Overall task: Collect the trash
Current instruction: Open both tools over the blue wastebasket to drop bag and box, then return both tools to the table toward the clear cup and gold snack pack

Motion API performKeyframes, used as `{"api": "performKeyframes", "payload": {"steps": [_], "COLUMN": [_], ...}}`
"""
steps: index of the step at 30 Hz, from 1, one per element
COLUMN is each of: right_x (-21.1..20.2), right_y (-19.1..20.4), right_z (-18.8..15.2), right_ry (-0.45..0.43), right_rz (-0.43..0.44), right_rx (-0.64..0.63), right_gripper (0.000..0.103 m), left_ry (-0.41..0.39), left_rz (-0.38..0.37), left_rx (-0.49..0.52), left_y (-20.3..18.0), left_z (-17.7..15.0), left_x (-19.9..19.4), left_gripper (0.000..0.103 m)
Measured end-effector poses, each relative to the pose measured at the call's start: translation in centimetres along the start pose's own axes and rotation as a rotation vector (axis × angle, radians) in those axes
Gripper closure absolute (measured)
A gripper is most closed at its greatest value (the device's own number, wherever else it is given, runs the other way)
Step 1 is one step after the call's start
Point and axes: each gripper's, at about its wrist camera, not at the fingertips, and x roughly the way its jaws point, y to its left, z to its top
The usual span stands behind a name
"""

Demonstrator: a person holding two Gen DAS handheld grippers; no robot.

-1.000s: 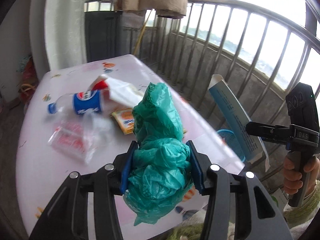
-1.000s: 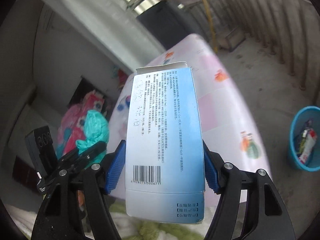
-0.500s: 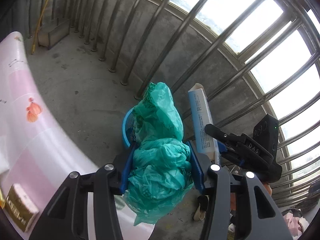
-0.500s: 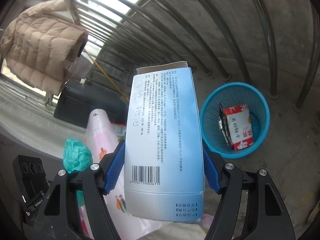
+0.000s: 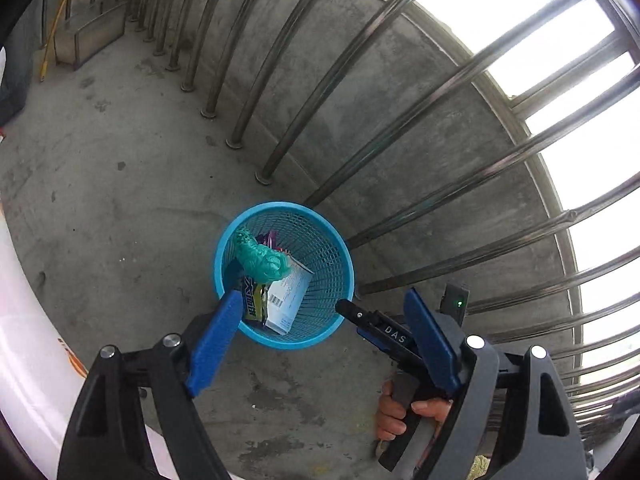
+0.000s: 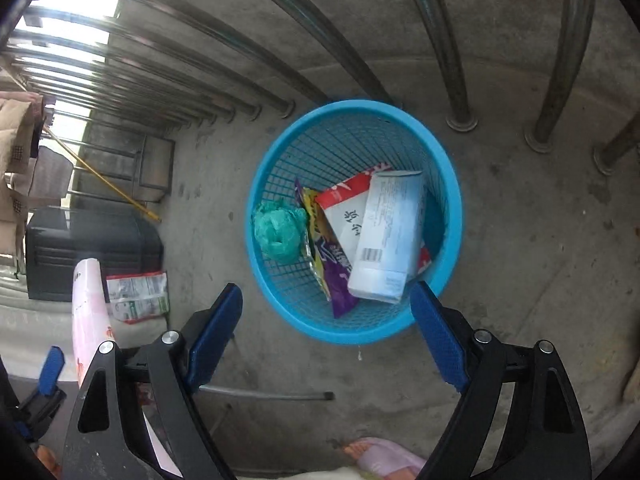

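— Trash: where is it, from where you stand?

— In the basket (image 6: 452, 216), the blue mesh one on the concrete floor (image 5: 120, 200), just beside the foot of the railing (image 5: 360, 128). It sits a little above the middle of the right wrist view, and at the lower middle of the left one.

— What's inside?

— A green bag (image 6: 278, 230) crumpled against the basket's left wall. Right of it a purple and yellow wrapper (image 6: 338, 280), then a red and white packet (image 6: 344, 208), and a pale blue box (image 6: 390, 236) leaning on top, barcode showing.

— And the jaws?

— Both pairs are opening, wide apart, with nothing between the pads. The right gripper (image 6: 326, 334) points down at the basket's near rim. The left gripper (image 5: 320, 340) points down at it too, its blue pads either side of the lower rim in its own view.

— Can you see one gripper from the other?

— Yes. In the left view the right gripper (image 5: 384, 332) juts in at the lower right, a hand (image 5: 408, 416) wrapped on its grip. The pink bench (image 6: 90, 320) edge shows at the lower left of the right view.
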Motion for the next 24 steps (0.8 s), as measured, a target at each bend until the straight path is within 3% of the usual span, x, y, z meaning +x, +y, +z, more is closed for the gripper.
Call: {"api": "performKeyframes", "payload": {"steps": [8,14,19,24], "right_x": [-3.4,-6.4,-9.0,-9.8], "right_y": [2.0,6.7,11.1,16.2], "right_z": [-1.1,-2.2,-4.6,-8.0], "right_ry": [-0.087,-0.165,-0.193,-0.133], "right_rz": [0.019,0.082,0.158,0.238], "right_rx": [-0.062,-0.196,-0.346,-0.536], "right_gripper": [0.027,0.033,0.034,0.036], "left_ry": [-0.147,-0.256,-0.379,-0.506], "left_rz": [0.029,0.030,0.103,0.208], "left_rx": [0.104,0.088,0.071,0.034], "left_y": [-1.0,-0.6,0.4,2.6], "left_z": [-2.5,-6.2,-10.9,-16.7], "left_x": [-7.1,-13.1,-19.1,-25.3], "left_gripper": [0.023,0.023,0.023,0.023]}}
